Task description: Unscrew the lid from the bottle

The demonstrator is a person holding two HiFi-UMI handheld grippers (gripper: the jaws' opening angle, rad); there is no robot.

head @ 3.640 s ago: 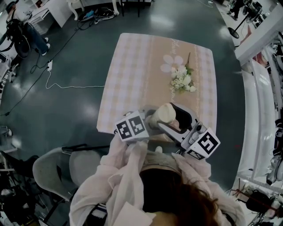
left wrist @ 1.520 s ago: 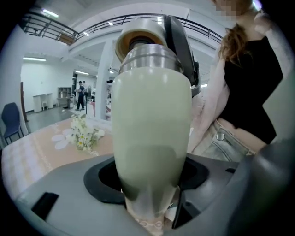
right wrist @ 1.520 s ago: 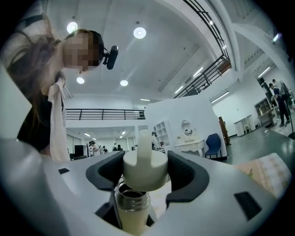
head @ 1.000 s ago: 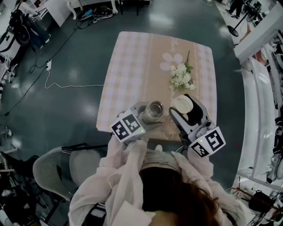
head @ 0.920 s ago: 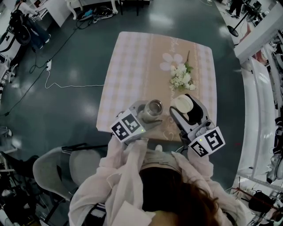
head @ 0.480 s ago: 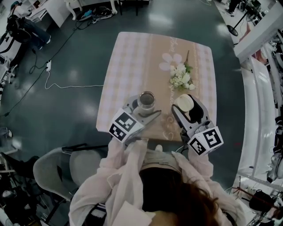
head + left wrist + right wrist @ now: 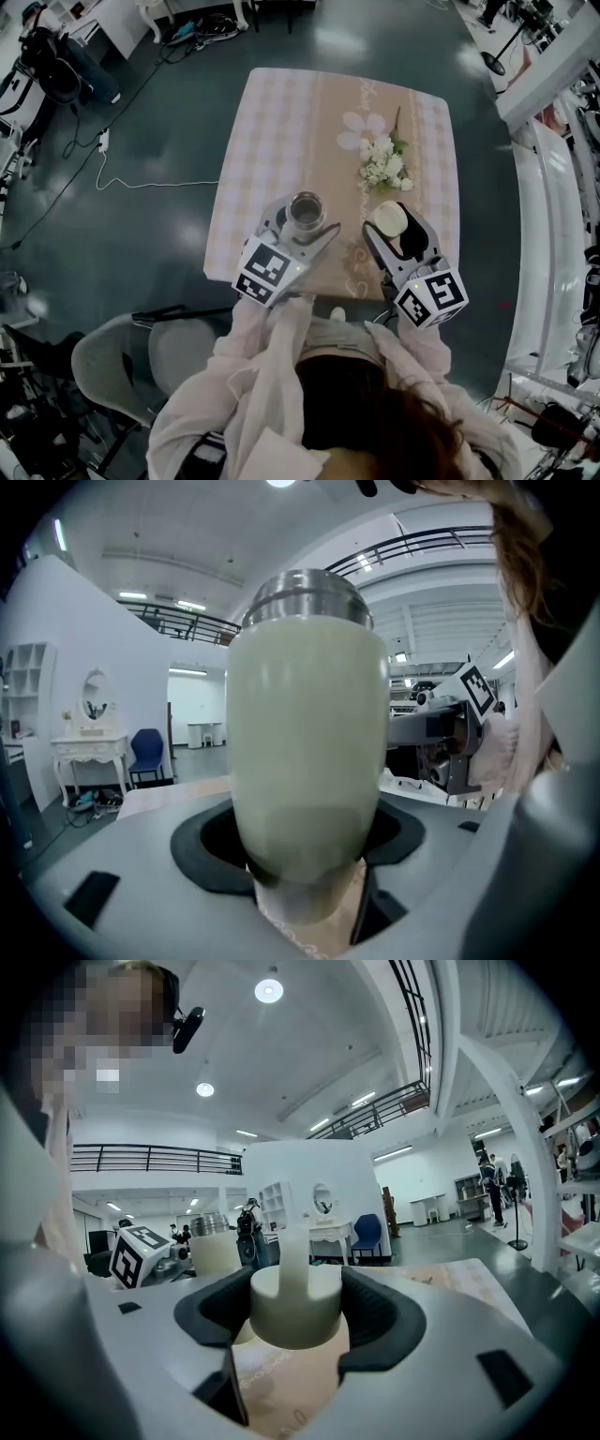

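Bottle (pale, its metal rim bare) is gripped upright between the pads of the left claw, over the near part of the counter. Its lid is clamped in the right claw, beside the left claw and apart from the bottle. Flowers are seen just beyond the right claw.
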